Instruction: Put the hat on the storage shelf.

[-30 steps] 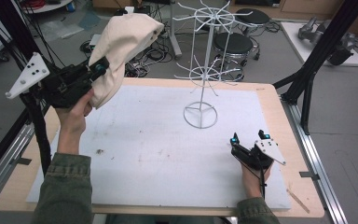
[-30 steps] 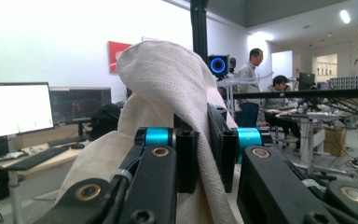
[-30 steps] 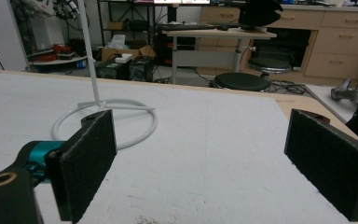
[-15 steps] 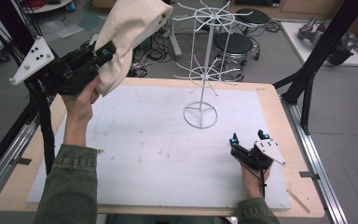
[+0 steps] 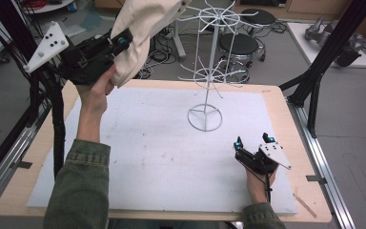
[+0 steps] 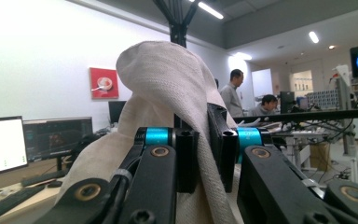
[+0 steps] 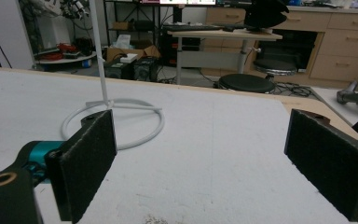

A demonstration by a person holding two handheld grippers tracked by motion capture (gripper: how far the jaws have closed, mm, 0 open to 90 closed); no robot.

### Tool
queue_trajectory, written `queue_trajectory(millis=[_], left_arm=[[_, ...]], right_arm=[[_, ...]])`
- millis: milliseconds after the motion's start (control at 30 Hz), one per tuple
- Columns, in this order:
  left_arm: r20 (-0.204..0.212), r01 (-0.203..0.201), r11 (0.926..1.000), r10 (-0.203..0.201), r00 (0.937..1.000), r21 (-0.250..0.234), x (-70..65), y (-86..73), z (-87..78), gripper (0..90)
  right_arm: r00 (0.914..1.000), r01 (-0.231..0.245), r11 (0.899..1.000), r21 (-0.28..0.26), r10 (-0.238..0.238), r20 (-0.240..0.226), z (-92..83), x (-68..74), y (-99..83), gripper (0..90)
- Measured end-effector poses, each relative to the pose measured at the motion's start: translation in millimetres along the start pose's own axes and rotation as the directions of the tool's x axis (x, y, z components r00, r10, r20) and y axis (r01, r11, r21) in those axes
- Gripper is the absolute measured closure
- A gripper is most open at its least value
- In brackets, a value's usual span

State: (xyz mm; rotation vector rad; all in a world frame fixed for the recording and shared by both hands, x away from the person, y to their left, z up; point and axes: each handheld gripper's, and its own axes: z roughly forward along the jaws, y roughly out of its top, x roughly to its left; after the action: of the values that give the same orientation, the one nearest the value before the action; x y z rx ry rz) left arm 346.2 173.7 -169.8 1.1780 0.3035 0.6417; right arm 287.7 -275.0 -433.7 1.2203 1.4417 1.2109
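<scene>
A cream cloth [image 5: 145, 28] hangs bunched high over the table's far left corner, and my left gripper [image 5: 122, 39] is shut on it. In the left gripper view the cloth [image 6: 168, 88] is pinched between the two black jaws and rises above them in a fold. A white wire rack [image 5: 213, 67] stands on a ring base at the far middle of the table, just right of the cloth. My right gripper [image 5: 253, 141] rests low on the mat at the near right, open, with nothing between its pads [image 7: 88, 161]. The rack's ring base [image 7: 116, 126] lies ahead of it.
A white mat [image 5: 162, 152] covers the wooden table [image 5: 286, 109]. Black frame posts [image 5: 324, 57] stand at the right and left edges. Stools [image 5: 238, 45], cables and desks lie beyond the far edge. People sit and stand in the background of the left gripper view.
My left gripper has lifted the cloth higher and carried it right, toward the top of the wire rack. The right gripper has stayed where it was.
</scene>
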Motion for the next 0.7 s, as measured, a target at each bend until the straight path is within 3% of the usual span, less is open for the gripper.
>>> queue_trajectory(millis=[133,333,533,700], left_arm=[[0.006,0.029,0.9993,-0.029,0.9996,-0.024,-3.2,-1.9,7.1,82.5],[0.025,0.006,0.9999,-0.007,0.9997,0.016,-11.2,-11.4,15.4,82.4],[0.032,0.019,0.9996,-0.02,0.9993,0.019,-13.0,-24.2,12.3,82.1],[0.041,0.044,0.9986,-0.046,0.9981,0.029,-10.5,-43.2,3.7,81.3]], right_arm=[[1.0,0.004,1.0,0.0,-0.004,-0.002,-0.1,0.3,0.0,8.2],[1.0,0.005,1.0,-0.009,-0.005,-0.004,-0.9,-0.4,0.7,8.2],[0.9999,-0.016,1.0,-0.014,0.016,-0.004,-1.8,-1.0,1.2,8.2],[1.0,-0.006,1.0,-0.019,0.006,-0.003,-1.9,-2.1,1.4,8.2]])
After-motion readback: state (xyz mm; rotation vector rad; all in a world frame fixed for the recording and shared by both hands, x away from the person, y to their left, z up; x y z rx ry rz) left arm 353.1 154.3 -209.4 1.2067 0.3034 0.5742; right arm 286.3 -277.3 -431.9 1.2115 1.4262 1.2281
